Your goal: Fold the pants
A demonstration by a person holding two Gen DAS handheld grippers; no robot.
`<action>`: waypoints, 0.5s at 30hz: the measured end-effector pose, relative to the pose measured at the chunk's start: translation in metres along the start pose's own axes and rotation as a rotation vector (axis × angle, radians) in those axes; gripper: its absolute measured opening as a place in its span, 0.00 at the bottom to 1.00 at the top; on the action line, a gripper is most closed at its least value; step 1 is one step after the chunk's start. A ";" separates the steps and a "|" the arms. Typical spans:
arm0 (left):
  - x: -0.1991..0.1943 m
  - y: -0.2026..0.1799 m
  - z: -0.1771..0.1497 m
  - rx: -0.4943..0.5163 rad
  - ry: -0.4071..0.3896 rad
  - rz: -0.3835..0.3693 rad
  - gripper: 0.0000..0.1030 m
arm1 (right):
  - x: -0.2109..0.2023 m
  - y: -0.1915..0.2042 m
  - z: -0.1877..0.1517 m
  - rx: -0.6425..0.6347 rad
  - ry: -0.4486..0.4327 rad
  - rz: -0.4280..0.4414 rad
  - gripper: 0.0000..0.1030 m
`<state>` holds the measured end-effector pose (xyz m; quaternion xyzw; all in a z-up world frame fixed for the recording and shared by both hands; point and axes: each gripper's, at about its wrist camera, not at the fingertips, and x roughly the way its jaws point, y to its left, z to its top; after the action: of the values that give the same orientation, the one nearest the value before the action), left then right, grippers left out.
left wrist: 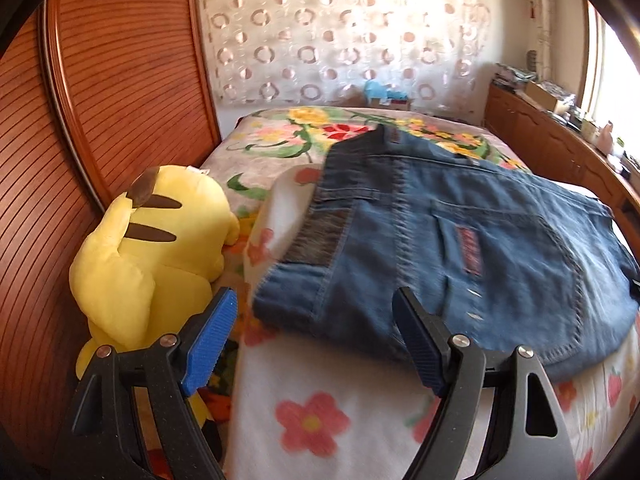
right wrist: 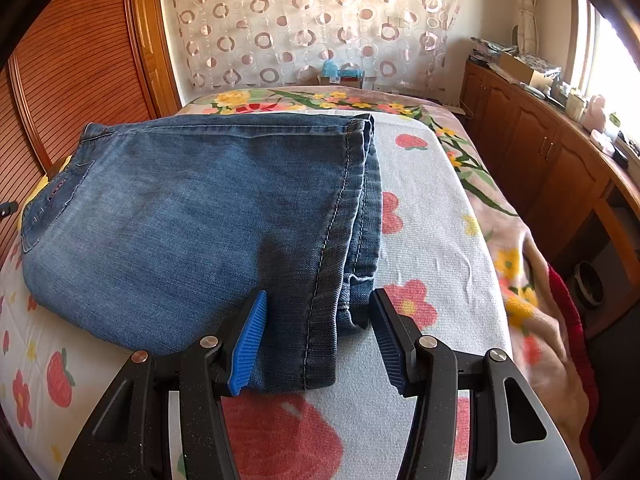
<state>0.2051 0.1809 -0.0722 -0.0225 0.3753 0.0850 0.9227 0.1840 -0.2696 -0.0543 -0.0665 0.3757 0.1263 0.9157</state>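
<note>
two spread grippers flank the jeans (right wrist: 192,216), which lie already folded on the flowered towel (right wrist: 432,216) over the bed: the left gripper (left wrist: 316,320) gapes empty at the waistband end beside a yellow plush toy (left wrist: 160,248), and the right gripper (right wrist: 316,320) gapes around the stacked hems (right wrist: 356,240), gripping nothing. if one more fold is wanted, it looks best to pinch every hem layer together at the near corner, lift low, and carry them evenly toward the waistband so the edges stay square.
</note>
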 end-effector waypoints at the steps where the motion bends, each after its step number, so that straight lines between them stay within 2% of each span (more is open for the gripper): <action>1: 0.003 0.002 0.003 -0.002 0.002 0.004 0.78 | 0.000 0.000 0.000 0.000 0.000 0.000 0.53; 6: 0.020 0.008 0.008 -0.025 0.038 -0.004 0.78 | 0.000 0.001 0.000 -0.001 0.000 0.000 0.53; 15: 0.041 0.009 -0.001 -0.043 0.107 0.004 0.78 | 0.000 0.001 0.000 -0.002 0.000 0.000 0.53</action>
<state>0.2319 0.1953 -0.1019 -0.0463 0.4221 0.0934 0.9005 0.1837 -0.2691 -0.0543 -0.0673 0.3755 0.1265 0.9157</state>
